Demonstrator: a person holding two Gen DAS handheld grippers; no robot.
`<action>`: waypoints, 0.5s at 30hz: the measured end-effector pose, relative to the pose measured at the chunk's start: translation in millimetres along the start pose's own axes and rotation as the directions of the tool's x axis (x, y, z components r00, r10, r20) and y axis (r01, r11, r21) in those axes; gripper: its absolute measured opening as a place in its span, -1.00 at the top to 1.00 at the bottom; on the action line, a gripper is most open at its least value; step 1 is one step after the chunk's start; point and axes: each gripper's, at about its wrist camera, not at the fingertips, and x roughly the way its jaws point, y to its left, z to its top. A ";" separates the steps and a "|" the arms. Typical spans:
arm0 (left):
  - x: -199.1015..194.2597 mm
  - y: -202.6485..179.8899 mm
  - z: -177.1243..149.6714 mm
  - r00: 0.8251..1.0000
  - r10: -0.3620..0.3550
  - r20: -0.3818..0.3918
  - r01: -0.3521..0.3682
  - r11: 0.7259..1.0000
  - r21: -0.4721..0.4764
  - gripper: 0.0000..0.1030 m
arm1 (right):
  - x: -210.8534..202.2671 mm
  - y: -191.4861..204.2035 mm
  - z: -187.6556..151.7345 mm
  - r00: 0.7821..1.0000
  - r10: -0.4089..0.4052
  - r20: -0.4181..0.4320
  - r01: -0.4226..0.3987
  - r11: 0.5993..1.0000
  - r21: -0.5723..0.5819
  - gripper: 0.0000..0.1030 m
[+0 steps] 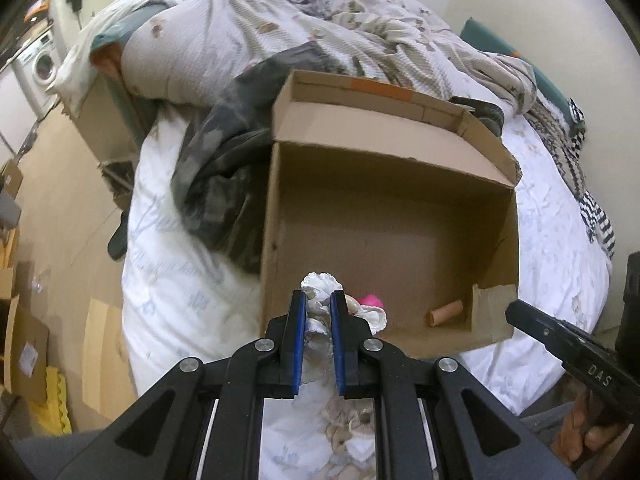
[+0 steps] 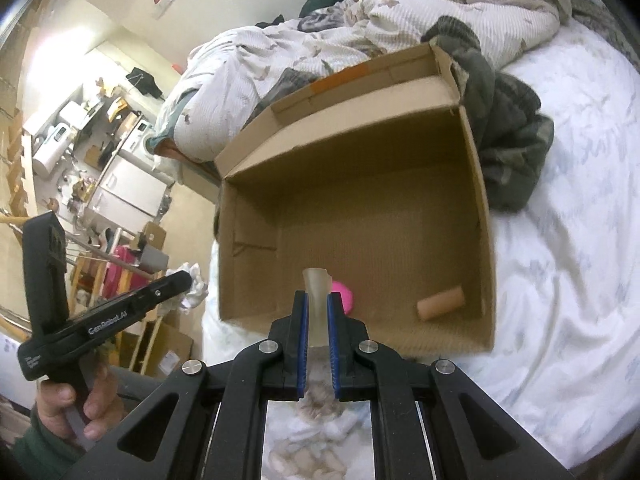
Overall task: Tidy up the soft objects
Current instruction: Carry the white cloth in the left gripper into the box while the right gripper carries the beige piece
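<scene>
Left gripper (image 1: pixel 319 300) at lower centre, jaws nearly closed, pinching a white frilled cloth (image 1: pixel 320 285), right gripper (image 2: pixel 317 302) likewise clamped on a pale beige fabric strip (image 2: pixel 316 280), both at the near edge of the open cardboard box (image 1: pixel 276 200) on the bed (image 1: pixel 168 280), pink item (image 2: pixel 343 292) and tan roll (image 2: pixel 440 303) inside the box

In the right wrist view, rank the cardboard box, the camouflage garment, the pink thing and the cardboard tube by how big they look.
1. cardboard box
2. camouflage garment
3. and 4. cardboard tube and pink thing: look alike; the pink thing is partly hidden, so no ranking.
</scene>
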 end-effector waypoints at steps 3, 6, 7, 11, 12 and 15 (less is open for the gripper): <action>16.8 -4.7 2.8 1.000 0.010 -0.008 -0.009 1.000 0.019 0.78 | 7.9 -7.5 4.4 1.000 -0.016 0.007 0.016 1.000 0.009 0.79; 31.1 -5.1 0.4 1.000 -0.001 -0.025 0.001 1.000 0.007 0.78 | 19.4 -15.6 3.5 0.999 -0.035 -0.001 0.035 0.999 0.034 0.79; 35.8 -6.2 -1.6 1.000 0.006 -0.021 -0.006 1.000 0.015 0.78 | 23.7 -17.6 2.7 0.999 -0.045 -0.010 0.045 0.998 0.040 0.79; 52.1 -9.5 -7.1 0.999 0.016 -0.032 -0.014 0.999 0.034 0.78 | 33.8 -18.6 1.8 0.997 -0.070 -0.026 0.070 0.997 0.030 0.79; 55.4 -9.3 -7.1 0.999 0.004 -0.039 -0.002 1.000 0.031 0.78 | 35.5 -18.8 1.1 0.997 -0.071 -0.030 0.072 0.997 0.029 0.79; 62.3 -6.9 -8.5 0.999 0.015 -0.042 -0.014 1.000 0.021 0.78 | 40.4 -21.1 -0.6 0.996 -0.081 -0.039 0.082 0.996 0.019 0.79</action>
